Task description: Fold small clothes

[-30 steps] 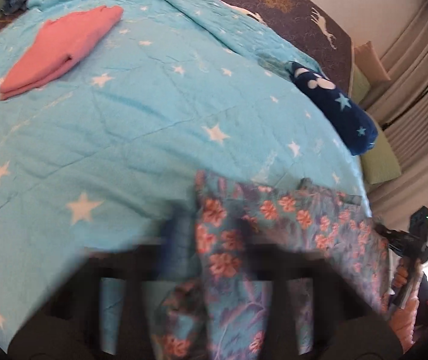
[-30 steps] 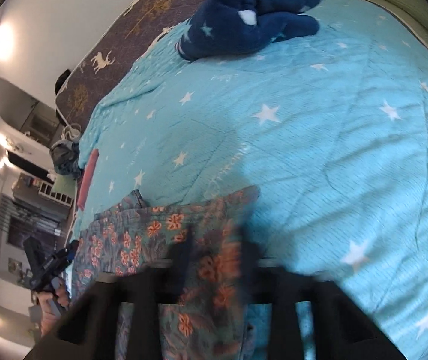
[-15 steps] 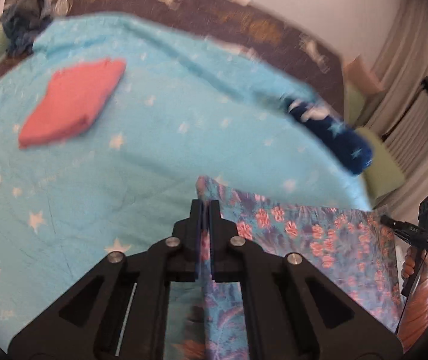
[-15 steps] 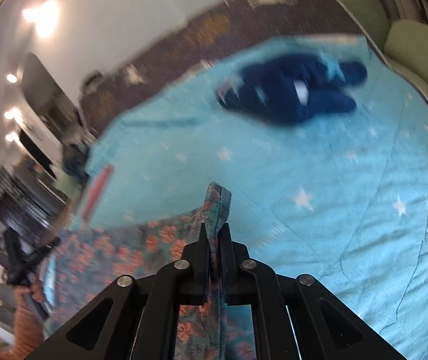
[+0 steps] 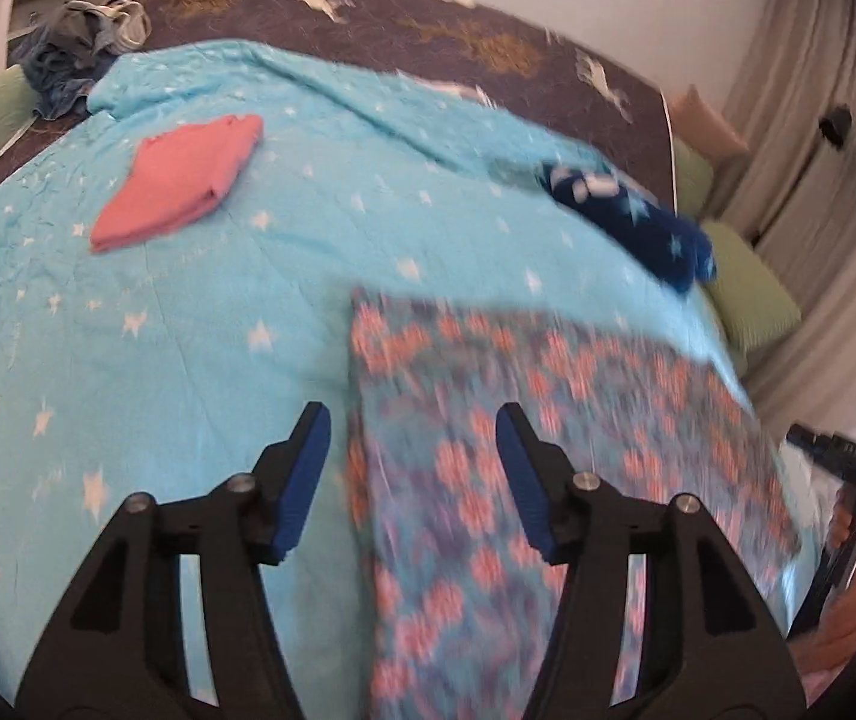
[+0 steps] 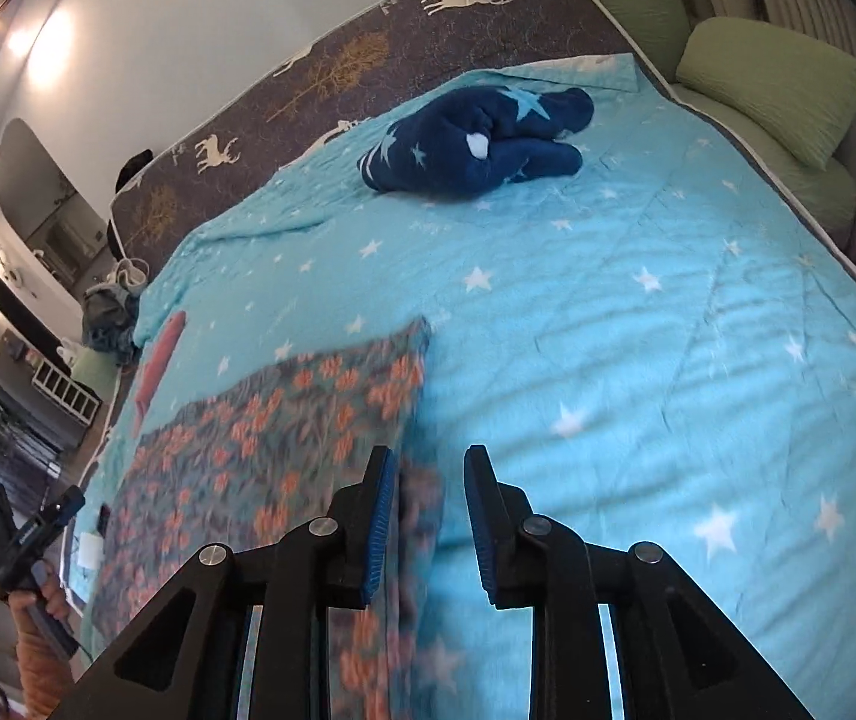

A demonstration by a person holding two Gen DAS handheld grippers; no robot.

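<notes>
A blue garment with orange flowers point(image 5: 517, 450) lies spread on the turquoise star bedspread point(image 5: 218, 330); it also shows in the right wrist view point(image 6: 284, 438). My left gripper point(image 5: 413, 468) is open above the garment's left edge, holding nothing. My right gripper point(image 6: 428, 510) is open above the garment's right edge, holding nothing. The garment is motion-blurred in both views. The right gripper shows at the left view's right edge point(image 5: 847, 462), and the left gripper at the right view's lower left point(image 6: 26, 534).
A folded pink garment point(image 5: 179, 180) lies at the far left of the bed. A navy star-print garment point(image 6: 475, 144) lies bunched near the headboard. Green cushions point(image 6: 769, 84) sit beside the bed. A clothes pile point(image 5: 68, 66) sits at the far corner.
Both grippers held the garment's top corners lifted half a second ago. Both have opened and the garment has dropped onto the bedspread.
</notes>
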